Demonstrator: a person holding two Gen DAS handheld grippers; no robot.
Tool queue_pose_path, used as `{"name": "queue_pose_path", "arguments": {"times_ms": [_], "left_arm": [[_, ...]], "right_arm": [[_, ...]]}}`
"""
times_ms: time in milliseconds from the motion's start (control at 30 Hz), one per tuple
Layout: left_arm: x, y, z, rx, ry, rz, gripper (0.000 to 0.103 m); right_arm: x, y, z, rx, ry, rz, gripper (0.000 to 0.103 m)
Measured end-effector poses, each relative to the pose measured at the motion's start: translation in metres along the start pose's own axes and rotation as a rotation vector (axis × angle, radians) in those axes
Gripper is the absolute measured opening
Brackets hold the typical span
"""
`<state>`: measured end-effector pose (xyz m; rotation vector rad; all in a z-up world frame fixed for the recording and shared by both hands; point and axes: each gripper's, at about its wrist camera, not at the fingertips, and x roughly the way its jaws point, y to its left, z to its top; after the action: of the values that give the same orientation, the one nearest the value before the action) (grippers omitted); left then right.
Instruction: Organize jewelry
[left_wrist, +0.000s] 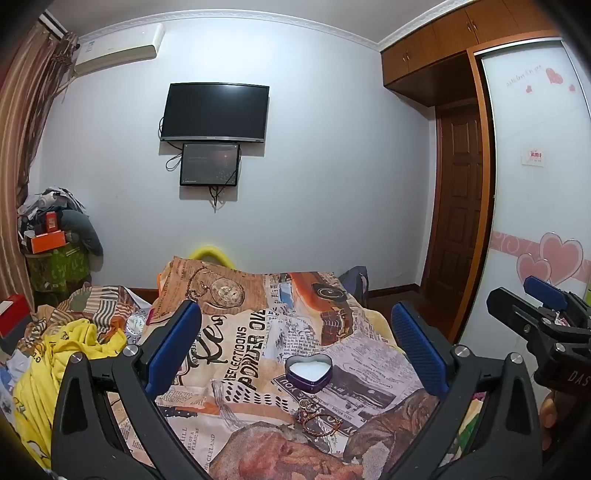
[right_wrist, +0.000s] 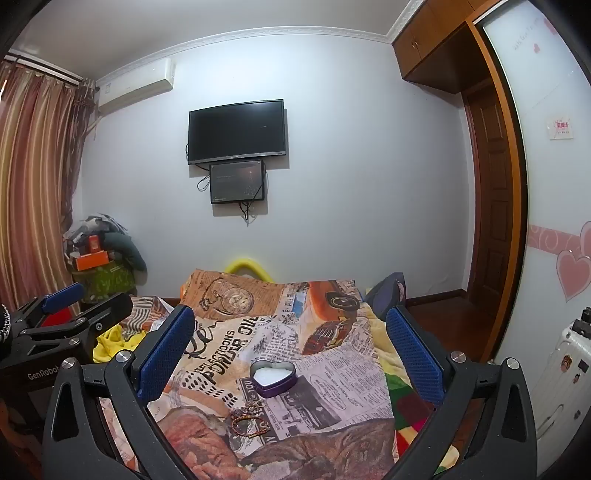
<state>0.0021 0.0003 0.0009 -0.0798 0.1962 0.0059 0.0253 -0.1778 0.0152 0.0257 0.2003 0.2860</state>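
Note:
A purple heart-shaped tin (left_wrist: 308, 372) with a white lining stands open on the newspaper-print bed cover (left_wrist: 243, 343); it also shows in the right wrist view (right_wrist: 274, 374). A small pile of jewelry, a red cord bracelet (left_wrist: 320, 421) and gold rings (left_wrist: 307, 403), lies just in front of the tin, also in the right wrist view (right_wrist: 249, 421). My left gripper (left_wrist: 295, 347) is open and empty, held above the bed, short of the tin. My right gripper (right_wrist: 290, 341) is open and empty, level beside it.
Yellow clothing (left_wrist: 70, 354) and striped fabric lie heaped on the bed's left. A cluttered pile with an orange box (left_wrist: 48, 240) stands by the curtain. A TV (left_wrist: 216, 110) hangs on the far wall. A wardrobe (left_wrist: 535, 184) and white suitcase (right_wrist: 561, 373) are at right.

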Motion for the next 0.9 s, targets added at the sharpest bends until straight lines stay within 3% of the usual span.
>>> {"name": "queue_pose_path", "arguments": {"times_ms": [900], "left_arm": [[0.0022,-0.0006,-0.0069,0.009,0.018,0.001,0.103]], "right_arm": [[0.0019,-0.0006,-0.0002,0.005,0.006,0.0,0.103]]}}
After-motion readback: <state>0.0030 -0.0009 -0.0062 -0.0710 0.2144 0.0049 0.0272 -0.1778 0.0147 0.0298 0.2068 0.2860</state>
